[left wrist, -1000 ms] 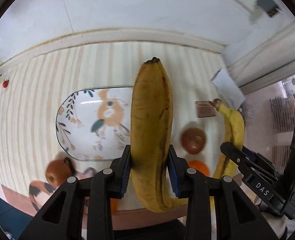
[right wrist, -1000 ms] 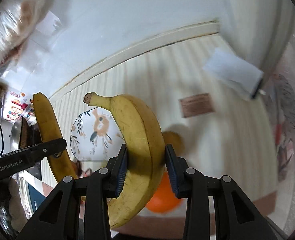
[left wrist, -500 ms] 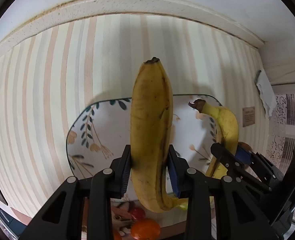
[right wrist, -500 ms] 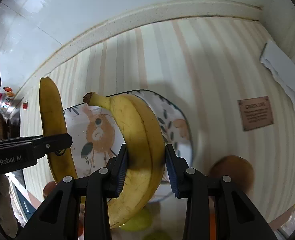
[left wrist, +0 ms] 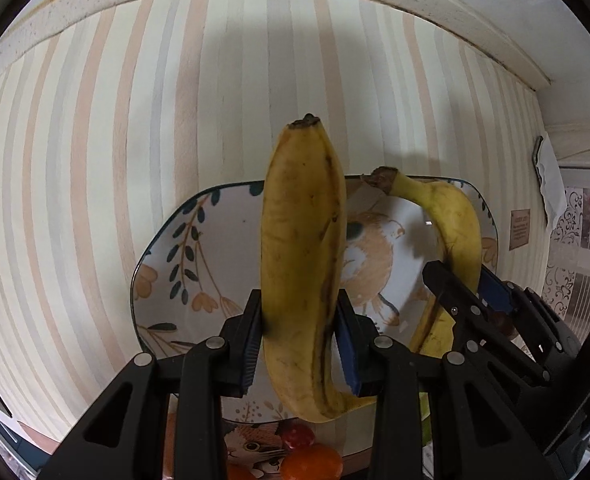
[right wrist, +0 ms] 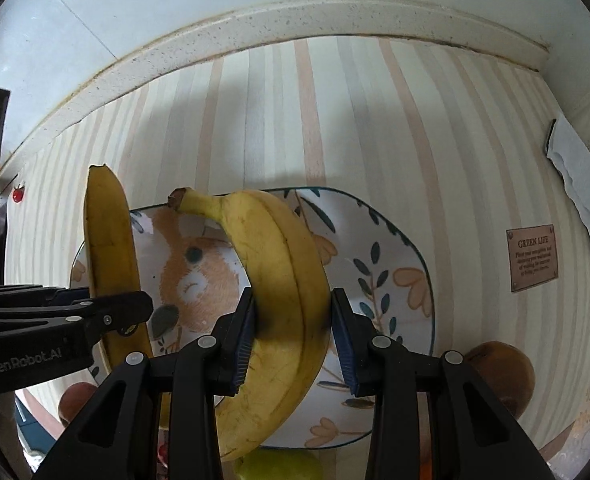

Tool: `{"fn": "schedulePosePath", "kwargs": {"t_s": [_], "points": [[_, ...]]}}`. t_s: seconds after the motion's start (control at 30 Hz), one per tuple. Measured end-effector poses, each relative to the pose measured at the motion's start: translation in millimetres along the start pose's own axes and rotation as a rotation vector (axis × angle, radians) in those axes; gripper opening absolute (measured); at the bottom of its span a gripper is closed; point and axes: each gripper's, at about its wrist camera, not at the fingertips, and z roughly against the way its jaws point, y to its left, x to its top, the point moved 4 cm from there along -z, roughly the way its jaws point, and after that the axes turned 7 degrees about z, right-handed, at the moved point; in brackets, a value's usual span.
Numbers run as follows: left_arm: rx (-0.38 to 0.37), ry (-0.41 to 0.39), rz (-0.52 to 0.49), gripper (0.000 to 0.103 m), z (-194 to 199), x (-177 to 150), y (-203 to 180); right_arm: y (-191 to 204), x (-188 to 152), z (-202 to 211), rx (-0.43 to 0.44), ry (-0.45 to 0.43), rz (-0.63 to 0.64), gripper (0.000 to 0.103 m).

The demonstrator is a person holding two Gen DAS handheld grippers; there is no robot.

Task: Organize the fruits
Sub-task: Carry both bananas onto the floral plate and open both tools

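Note:
My left gripper (left wrist: pixel 299 340) is shut on a yellow banana (left wrist: pixel 301 264), held upright with its dark tip up, just over the patterned plate (left wrist: pixel 187 280). The right gripper (right wrist: pixel 293 336) is shut on a second, curved banana (right wrist: pixel 279 280), stem pointing left, also over the plate (right wrist: pixel 379 280). In the left wrist view the right gripper (left wrist: pixel 467 292) and its banana (left wrist: pixel 451 224) hang over the plate's right side. The right wrist view has the left gripper (right wrist: pixel 111 312) and its banana (right wrist: pixel 109 248) over the plate's left edge.
The plate lies on a striped cloth (left wrist: pixel 95 160) with a stone ledge (right wrist: pixel 255 24) behind. A brown round fruit (right wrist: pixel 503 376) sits right of the plate, a green fruit (right wrist: pixel 279 466) below it. An orange fruit (left wrist: pixel 311 462) and a small red one (left wrist: pixel 297 436) lie near the front edge. A small sign (right wrist: pixel 531 258) and a white paper (right wrist: pixel 579 192) lie at right.
Both grippers came down and in over the plate with their bananas still gripped. The plate now looks larger and sits right under both bananas; the loose fruit slid to the frames' lower edges.

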Motion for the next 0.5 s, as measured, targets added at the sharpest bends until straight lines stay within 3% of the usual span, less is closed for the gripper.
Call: {"fn": "schedulePosePath", "kwargs": {"t_s": [0.17, 0.23, 0.33, 0.43, 0.5], "points": [[0.009, 0.007, 0.017, 0.032, -0.7, 1.6, 7.5, 1.4, 1.7, -7.0, -0.002, 0.033, -0.025, 0.041], [0.005, 0.004, 0.031, 0.032, 0.6, 2.8, 7.3, 1.2, 2.0, -9.6, -0.001, 0.053, -0.039, 0.058], [0.011, -0.018, 0.021, 0.032, 9.5, 4.2, 9.1, 0.6, 2.5, -6.9, 0.011, 0.060, -0.047, 0.065], [0.039, -0.052, -0.005, 0.039, 19.6, 2.7, 6.3, -1.0, -2.8, 5.3, 0.015, 0.061, -0.037, 0.078], [0.070, -0.091, -0.026, 0.053, 28.2, 0.6, 5.4, -1.0, -4.0, 11.9, 0.014, 0.058, -0.024, 0.080]]}}
